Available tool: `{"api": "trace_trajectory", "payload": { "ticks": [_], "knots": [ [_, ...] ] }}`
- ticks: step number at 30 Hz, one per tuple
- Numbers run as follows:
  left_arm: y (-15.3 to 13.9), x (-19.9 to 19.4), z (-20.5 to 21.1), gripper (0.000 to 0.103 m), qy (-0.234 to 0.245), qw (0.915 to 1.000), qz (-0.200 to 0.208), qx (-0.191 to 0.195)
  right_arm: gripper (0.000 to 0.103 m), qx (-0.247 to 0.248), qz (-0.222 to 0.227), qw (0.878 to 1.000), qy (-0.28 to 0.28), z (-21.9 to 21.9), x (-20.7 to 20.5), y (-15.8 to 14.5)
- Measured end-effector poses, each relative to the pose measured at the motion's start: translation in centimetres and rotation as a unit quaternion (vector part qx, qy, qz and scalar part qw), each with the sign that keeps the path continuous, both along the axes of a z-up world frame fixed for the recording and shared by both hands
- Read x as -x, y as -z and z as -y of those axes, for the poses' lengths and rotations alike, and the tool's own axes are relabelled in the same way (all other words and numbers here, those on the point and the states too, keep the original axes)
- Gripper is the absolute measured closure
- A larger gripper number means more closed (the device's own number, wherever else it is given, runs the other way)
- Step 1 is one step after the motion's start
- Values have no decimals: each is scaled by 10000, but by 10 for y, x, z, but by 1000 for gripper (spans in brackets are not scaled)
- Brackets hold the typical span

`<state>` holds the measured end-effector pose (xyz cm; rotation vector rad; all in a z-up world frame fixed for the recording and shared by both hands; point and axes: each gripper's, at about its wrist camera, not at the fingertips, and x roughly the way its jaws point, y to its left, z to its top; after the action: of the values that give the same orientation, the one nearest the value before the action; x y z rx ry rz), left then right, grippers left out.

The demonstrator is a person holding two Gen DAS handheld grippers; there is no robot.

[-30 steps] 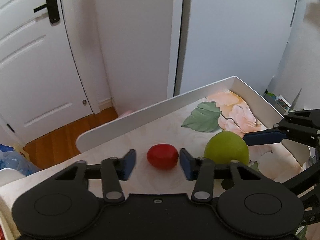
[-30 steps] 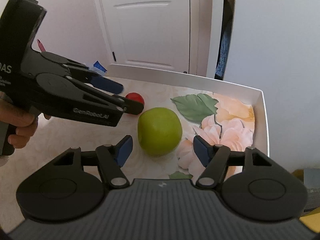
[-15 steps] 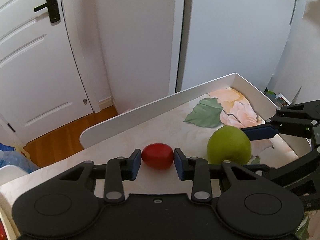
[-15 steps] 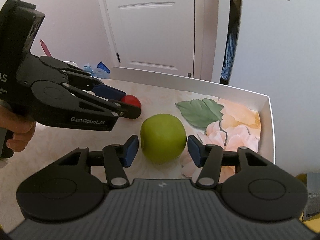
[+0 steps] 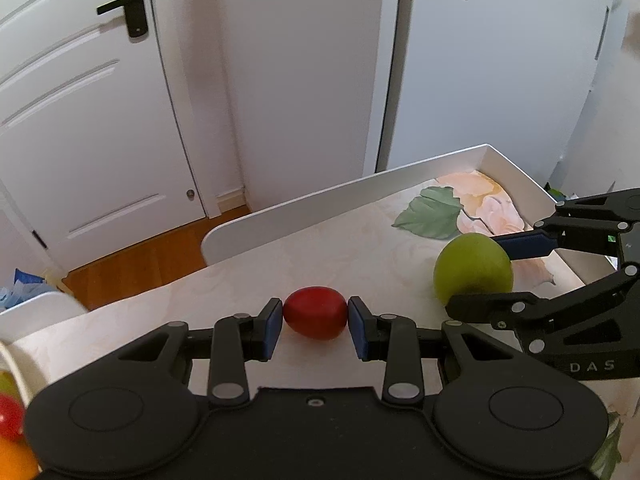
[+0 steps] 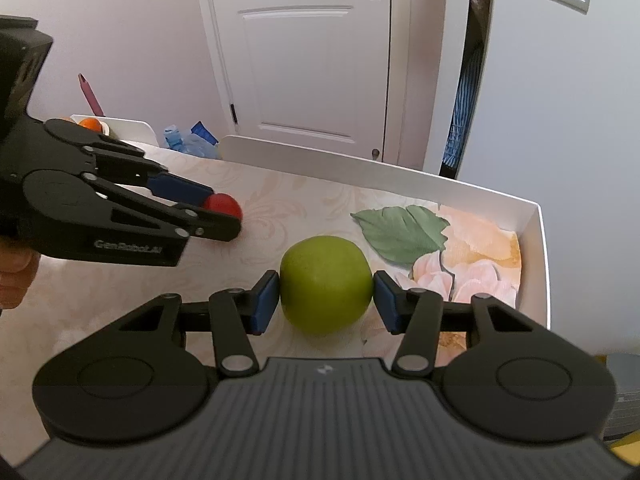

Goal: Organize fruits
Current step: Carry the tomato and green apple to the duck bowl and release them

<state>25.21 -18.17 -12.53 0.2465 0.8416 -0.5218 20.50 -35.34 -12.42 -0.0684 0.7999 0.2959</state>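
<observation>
My left gripper (image 5: 315, 320) is shut on a small red fruit (image 5: 316, 318), its blue pads pressed on both sides; the fruit sits at tabletop level. It also shows in the right wrist view (image 6: 222, 206) between the left gripper's fingers (image 6: 180, 190). My right gripper (image 6: 326, 294) is shut on a green apple (image 6: 326, 282), pads touching both sides. The apple also shows in the left wrist view (image 5: 474, 270), held by the right gripper's fingers (image 5: 524, 244).
The floral-print table has a raised white rim (image 5: 344, 200) at the back and right side (image 6: 542, 264). A white bowl with orange and red fruits (image 5: 12, 432) sits at the left; it also shows in the right wrist view (image 6: 94, 124). White doors stand behind.
Both grippers closed from open: the left onto the red fruit, the right onto the green apple. Both views have tilted up slightly.
</observation>
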Motion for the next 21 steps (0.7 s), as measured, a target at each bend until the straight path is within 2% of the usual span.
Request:
{"api": "trace_trajectory", "payload": {
  "ticks": [11, 21],
  "knots": [
    [-32, 28, -35, 64, -520, 9982, 233, 190, 37, -67, 286, 9995, -151, -19, 11, -33],
    [-78, 63, -90, 64, -1165, 9909, 509, 444, 37, -155, 485, 9975, -499, -69, 21, -78]
  ]
}}
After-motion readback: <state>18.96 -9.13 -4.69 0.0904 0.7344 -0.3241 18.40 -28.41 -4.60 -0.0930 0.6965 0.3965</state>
